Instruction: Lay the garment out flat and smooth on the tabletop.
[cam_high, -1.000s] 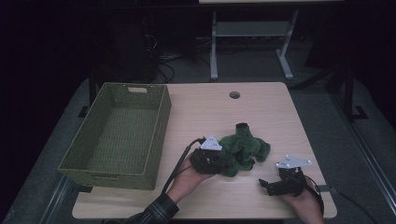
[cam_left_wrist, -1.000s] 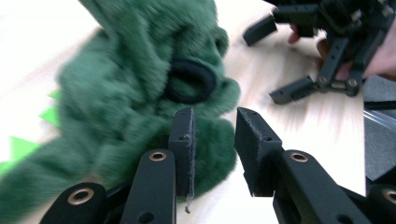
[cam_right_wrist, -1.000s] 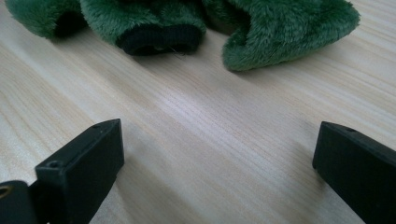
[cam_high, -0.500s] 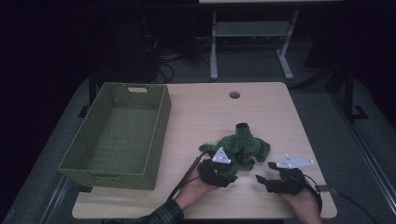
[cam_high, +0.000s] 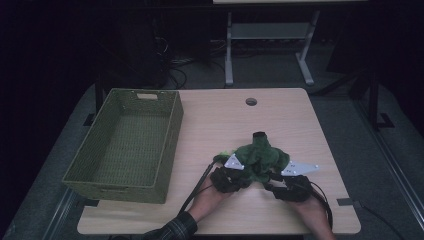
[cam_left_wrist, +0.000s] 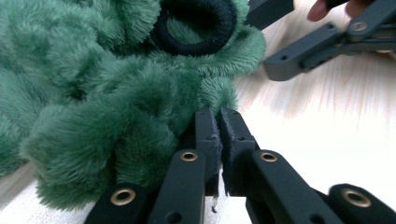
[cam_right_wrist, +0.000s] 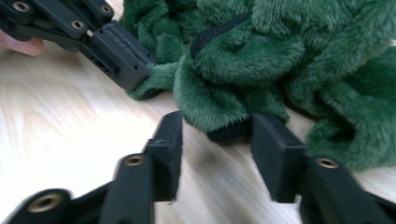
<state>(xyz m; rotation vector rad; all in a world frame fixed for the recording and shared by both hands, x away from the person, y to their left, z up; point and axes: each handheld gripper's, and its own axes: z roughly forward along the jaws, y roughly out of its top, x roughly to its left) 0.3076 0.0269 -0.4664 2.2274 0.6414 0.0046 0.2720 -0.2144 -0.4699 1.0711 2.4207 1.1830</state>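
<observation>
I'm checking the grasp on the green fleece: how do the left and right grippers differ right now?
The left gripper has its jaws shut, pinching an edge of the green fleece; the right gripper has just been closing, its jaws apart around a black-edged fold, not yet pressing. Both reach the fleece from the table's near side.

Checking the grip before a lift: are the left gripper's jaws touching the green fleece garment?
Touching. In the left gripper view the left gripper has its jaws closed together on a fold at the green fleece garment's edge.
</observation>
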